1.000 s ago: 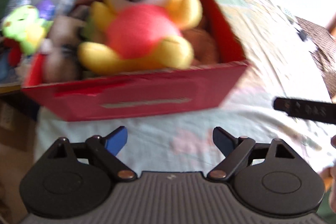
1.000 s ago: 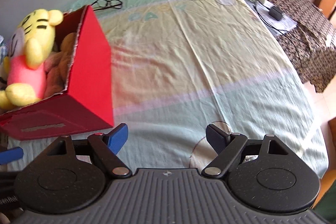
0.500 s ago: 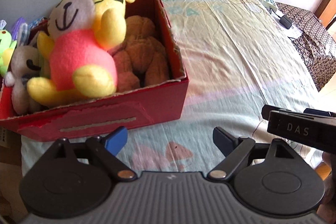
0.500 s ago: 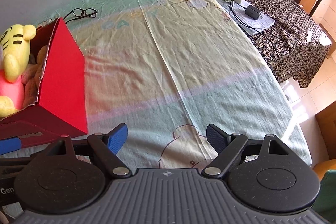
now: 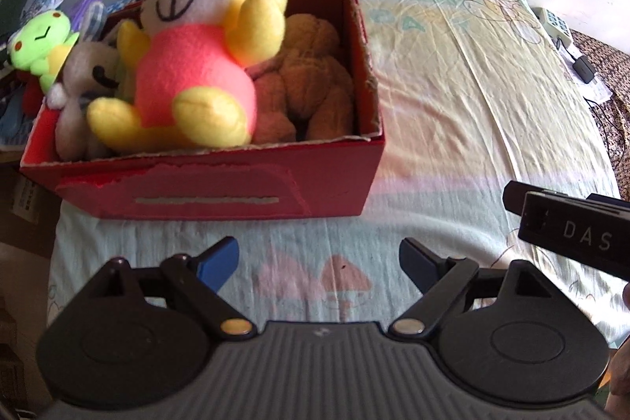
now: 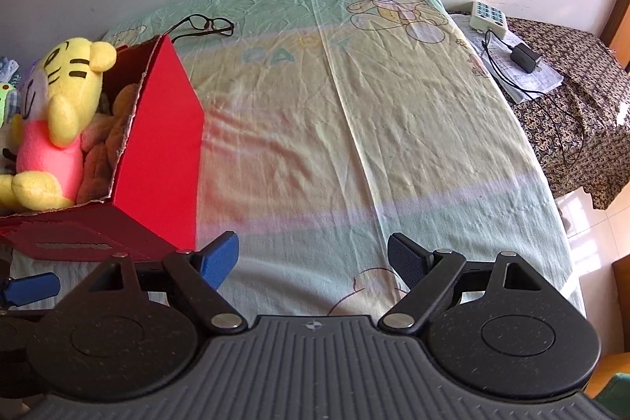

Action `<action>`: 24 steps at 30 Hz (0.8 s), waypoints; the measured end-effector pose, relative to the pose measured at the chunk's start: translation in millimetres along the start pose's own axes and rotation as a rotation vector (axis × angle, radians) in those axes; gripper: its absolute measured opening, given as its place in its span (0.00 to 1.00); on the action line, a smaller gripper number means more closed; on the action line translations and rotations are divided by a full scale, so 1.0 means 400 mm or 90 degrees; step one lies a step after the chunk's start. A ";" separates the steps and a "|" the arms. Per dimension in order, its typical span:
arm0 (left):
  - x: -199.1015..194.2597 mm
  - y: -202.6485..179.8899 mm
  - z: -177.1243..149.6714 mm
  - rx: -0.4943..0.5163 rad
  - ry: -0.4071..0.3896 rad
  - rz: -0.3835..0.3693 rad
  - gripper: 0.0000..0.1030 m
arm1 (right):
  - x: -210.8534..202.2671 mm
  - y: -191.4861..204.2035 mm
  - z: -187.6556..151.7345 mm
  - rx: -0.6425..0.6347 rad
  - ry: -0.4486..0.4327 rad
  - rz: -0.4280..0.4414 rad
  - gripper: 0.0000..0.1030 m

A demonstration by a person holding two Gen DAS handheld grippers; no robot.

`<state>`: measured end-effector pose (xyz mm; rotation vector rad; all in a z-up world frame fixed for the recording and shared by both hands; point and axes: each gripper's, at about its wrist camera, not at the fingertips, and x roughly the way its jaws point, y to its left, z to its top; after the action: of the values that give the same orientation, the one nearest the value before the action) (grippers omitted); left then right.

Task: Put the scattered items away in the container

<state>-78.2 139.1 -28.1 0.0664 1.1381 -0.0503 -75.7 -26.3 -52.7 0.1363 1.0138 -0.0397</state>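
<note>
A red cardboard box point(image 5: 220, 191) point(image 6: 161, 160) stands on the bed's left side, full of plush toys. On top lies a yellow tiger plush in a pink shirt point(image 5: 197, 65) point(image 6: 55, 128). A brown plush point(image 5: 315, 81) fills the box's right end and a grey bunny plush point(image 5: 78, 85) its left end. My left gripper point(image 5: 319, 262) hovers open and empty over the sheet just in front of the box. My right gripper point(image 6: 313, 256) is open and empty too, right of the box over bare sheet. Part of the right gripper's body point(image 5: 571, 231) shows at the left view's right edge.
A green frog plush point(image 5: 39, 42) and clutter sit beyond the box's left end, off the bed. Black glasses point(image 6: 204, 24) lie behind the box near the wall. A power strip point(image 6: 488, 14), a charger point(image 6: 523, 56) and papers rest on a patterned side table point(image 6: 582, 113) at the right.
The left view swung right, then steadied: the box shifted left in it and sharpened, and more of the bed shows. The right view rolled, so the side table came further in. Both grippers stayed open.
</note>
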 end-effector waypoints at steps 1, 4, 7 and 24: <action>0.003 0.004 -0.004 -0.009 0.003 0.006 0.85 | 0.002 0.007 -0.001 -0.007 0.003 0.007 0.83; 0.012 0.024 -0.020 -0.033 0.017 0.023 0.85 | 0.008 0.033 -0.007 -0.030 0.010 0.025 0.83; 0.019 0.044 -0.035 -0.057 0.027 0.042 0.85 | 0.020 0.060 -0.016 -0.045 0.022 0.044 0.83; 0.013 0.240 -0.024 -0.074 0.015 0.083 0.85 | 0.006 0.273 -0.019 -0.068 0.018 0.071 0.82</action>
<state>-77.7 235.4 -34.4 0.0374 1.1560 0.1323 -70.4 83.1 -48.2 0.0961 1.0335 0.1185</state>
